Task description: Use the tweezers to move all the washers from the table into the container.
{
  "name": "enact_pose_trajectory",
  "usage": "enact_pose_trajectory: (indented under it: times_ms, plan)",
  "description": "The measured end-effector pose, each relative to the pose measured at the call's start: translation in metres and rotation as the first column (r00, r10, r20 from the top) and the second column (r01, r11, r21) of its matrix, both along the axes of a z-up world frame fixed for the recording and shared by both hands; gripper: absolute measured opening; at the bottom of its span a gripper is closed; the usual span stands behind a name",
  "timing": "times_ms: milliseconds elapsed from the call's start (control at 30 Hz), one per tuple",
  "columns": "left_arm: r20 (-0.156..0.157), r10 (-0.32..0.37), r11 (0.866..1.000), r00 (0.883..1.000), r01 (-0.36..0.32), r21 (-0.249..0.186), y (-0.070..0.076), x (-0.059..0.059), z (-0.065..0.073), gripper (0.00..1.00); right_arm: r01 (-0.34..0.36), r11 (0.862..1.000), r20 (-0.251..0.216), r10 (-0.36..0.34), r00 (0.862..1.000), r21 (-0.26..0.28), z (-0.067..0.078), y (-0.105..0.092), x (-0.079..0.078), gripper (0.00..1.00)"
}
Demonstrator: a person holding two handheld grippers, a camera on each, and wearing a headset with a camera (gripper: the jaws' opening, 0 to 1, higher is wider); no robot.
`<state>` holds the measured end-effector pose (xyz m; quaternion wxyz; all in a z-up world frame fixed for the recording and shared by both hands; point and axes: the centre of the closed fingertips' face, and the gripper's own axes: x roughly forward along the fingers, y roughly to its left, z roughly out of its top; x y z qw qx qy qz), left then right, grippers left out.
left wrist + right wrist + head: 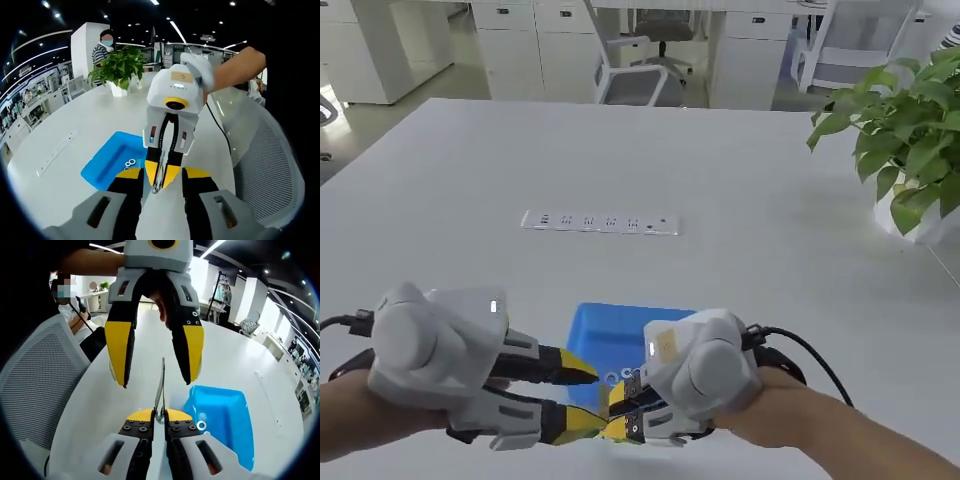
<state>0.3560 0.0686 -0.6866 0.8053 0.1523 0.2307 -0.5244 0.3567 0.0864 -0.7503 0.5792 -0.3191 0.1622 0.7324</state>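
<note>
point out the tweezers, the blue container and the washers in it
tweezers (161, 382), right gripper view, middle of the metal blades
blue container (227, 407), right gripper view, bare floor
washers (130, 163), left gripper view, the cluster inside the container

Left claw (598, 400), jaws spread, and right claw (617, 405), jaws pinched, are being held tip to tip at the near end of the blue container (610, 325) on the white bench (740, 200); washers (618, 377) are being seen inside.

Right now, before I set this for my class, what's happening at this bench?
A person works at a white table with a tool in each hand. The right tool is shut on the tweezers, next to the blue tray. The left tool is open, facing it close by. A few washers lie in the tray.
</note>
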Motion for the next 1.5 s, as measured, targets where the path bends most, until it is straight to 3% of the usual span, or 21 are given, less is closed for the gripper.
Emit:
enact_pose_trajectory:
  times_ms: [167, 333, 567, 867, 1133, 1500]
  plan:
    - [-0.012, 0.04, 0.999, 0.999, -0.04, -0.011, 0.007, -0.006, 0.0, 0.49, -0.007, 1.0, 0.007, 0.007, 1.0, 0.005, 0.008, -0.002, -0.002, 0.08]
    - [-0.043, 0.08, 0.996, 0.996, -0.082, -0.032, 0.014, -0.014, -0.003, 0.6, -0.003, 1.0, 0.014, 0.003, 1.0, 0.017, 0.021, -0.006, -0.001, 0.08]
    - [-0.043, 0.124, 0.991, 0.991, -0.126, -0.048, 0.017, -0.017, -0.003, 0.69, -0.003, 1.0, 0.016, 0.002, 1.0, 0.018, 0.033, -0.01, -0.002, 0.08]
    - [-0.02, 0.181, 0.981, 0.983, -0.182, -0.068, 0.021, -0.017, 0.001, 0.88, 0.007, 1.0, 0.02, -0.007, 1.0, 0.027, 0.051, -0.017, 0.005, 0.08]
    - [-0.002, 0.219, 0.972, 0.976, -0.218, -0.088, 0.022, -0.016, 0.006, 0.99, 0.01, 0.999, 0.017, -0.011, 1.0, 0.038, 0.062, -0.02, 0.012, 0.08]
    - [-0.006, 0.234, 0.967, 0.972, -0.233, -0.108, 0.022, -0.019, 0.009, 0.99, 0.034, 0.998, 0.041, -0.036, 0.999, 0.05, 0.072, -0.025, 0.035, 0.08]
